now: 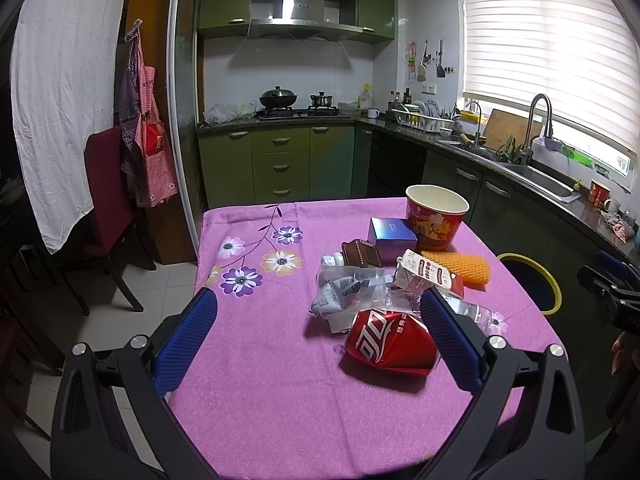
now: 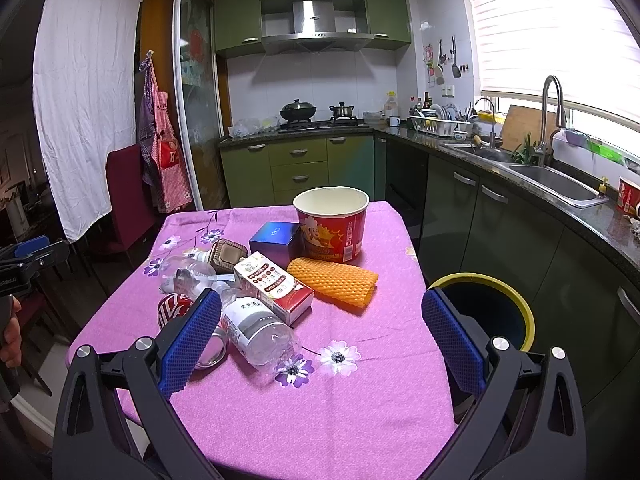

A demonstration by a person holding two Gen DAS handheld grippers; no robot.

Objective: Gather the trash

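Only the right wrist view shows the full length of the clear plastic bottle (image 2: 256, 330) lying on its side; in the left wrist view the crushed red cola can (image 1: 390, 342) fills the foreground, while the other view shows only part of it. The left gripper (image 1: 320, 336) is spread wide and empty above the table's (image 1: 280, 400) near edge, its right finger just in front of the can. The right gripper (image 2: 322, 338) is likewise wide apart, holding nothing. The trash clusters toward the table's right side: a milk carton (image 2: 276, 286), an orange foam net (image 2: 334, 282), a blue box (image 2: 276, 240) and a red paper bucket (image 2: 332, 224) near the far edge. A yellow-rimmed bin (image 2: 486, 306) stands just off the right edge.
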